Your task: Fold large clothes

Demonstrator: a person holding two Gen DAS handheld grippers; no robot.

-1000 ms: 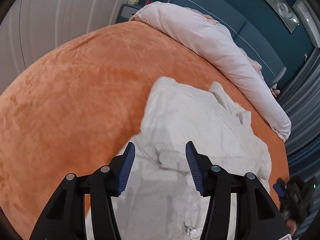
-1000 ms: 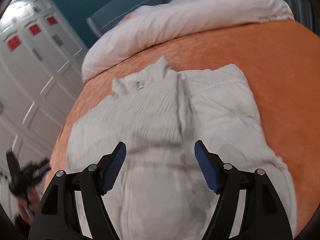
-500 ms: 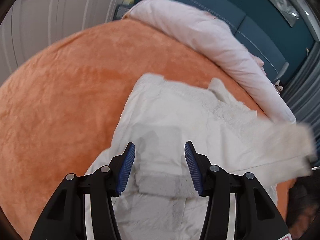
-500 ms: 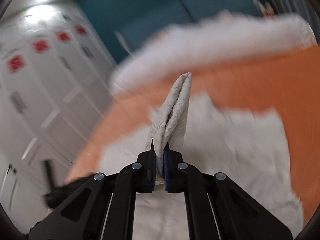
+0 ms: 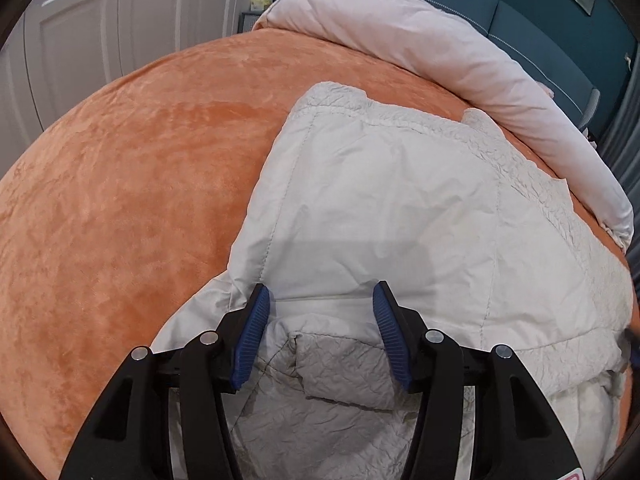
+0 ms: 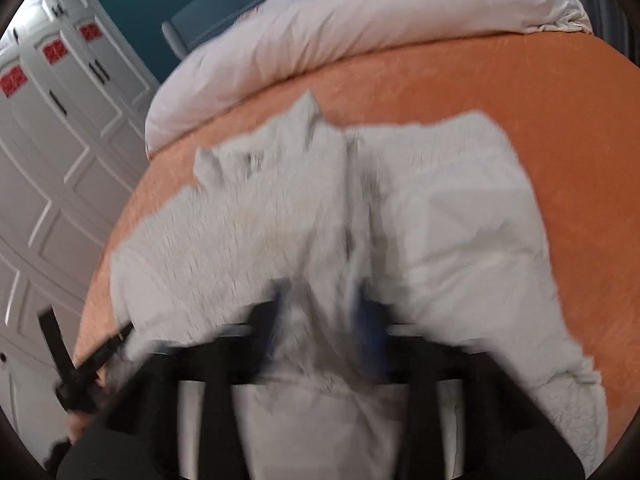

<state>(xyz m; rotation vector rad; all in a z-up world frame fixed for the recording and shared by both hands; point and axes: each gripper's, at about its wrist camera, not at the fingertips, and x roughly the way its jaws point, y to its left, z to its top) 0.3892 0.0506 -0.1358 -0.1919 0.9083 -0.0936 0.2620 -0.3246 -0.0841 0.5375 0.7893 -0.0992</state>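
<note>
A large off-white quilted jacket (image 5: 392,208) lies spread on the orange bed cover (image 5: 120,200). A smooth panel is folded over its crinkled part. My left gripper (image 5: 320,328) is open and empty, low over the jacket's near edge. In the right wrist view the jacket (image 6: 440,220) is blurred by motion. My right gripper (image 6: 320,320) hovers over the jacket's middle with its jaws a little apart. Cloth shows between the blurred fingers, and whether they hold it cannot be told. The left gripper (image 6: 80,368) shows at the lower left of that view.
A rolled pale pink duvet (image 5: 460,64) lies along the far edge of the bed. White wardrobe doors (image 6: 52,160) stand to the left. A teal headboard (image 5: 540,32) is behind the duvet. Grey curtains (image 5: 624,128) hang at the right.
The right gripper, shut on a raised fold of the jacket half a second ago, has dropped to the jacket with jaws parted. The folded panel now lies flat. The left gripper moved slightly nearer.
</note>
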